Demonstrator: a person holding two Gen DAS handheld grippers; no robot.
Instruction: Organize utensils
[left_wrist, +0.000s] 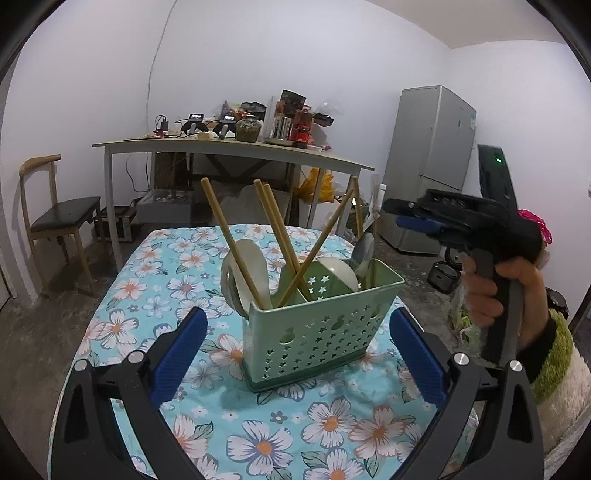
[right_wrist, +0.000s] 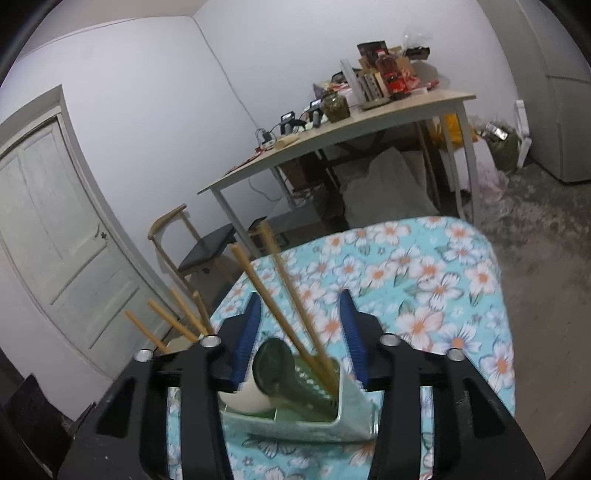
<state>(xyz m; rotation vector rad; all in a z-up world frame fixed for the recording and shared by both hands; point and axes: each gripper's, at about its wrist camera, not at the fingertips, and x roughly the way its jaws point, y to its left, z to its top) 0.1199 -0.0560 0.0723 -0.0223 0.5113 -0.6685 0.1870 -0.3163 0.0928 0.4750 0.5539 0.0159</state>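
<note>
The left gripper (left_wrist: 297, 354) has its blue fingers (left_wrist: 181, 354) spread wide and empty, flanking the green utensil caddy (left_wrist: 317, 332) at frame centre without touching it. The right gripper (right_wrist: 301, 336) is also open, empty, hovering above the caddy's chopsticks (right_wrist: 291, 295) and spoons (right_wrist: 275, 363). The caddy stands on the floral tabletop (left_wrist: 166, 266). Behind: a cluttered desk (left_wrist: 229, 147), a chair (left_wrist: 55, 218), and a fridge (left_wrist: 432, 155) at upper right.

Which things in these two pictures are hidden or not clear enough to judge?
- Left wrist view: lower ends of the chopsticks and spoons, hidden by the caddy wall.
- Right wrist view: the caddy's left compartment, covered by the right gripper.
- Left wrist view: clutter on the far table, too small to identify.
</note>
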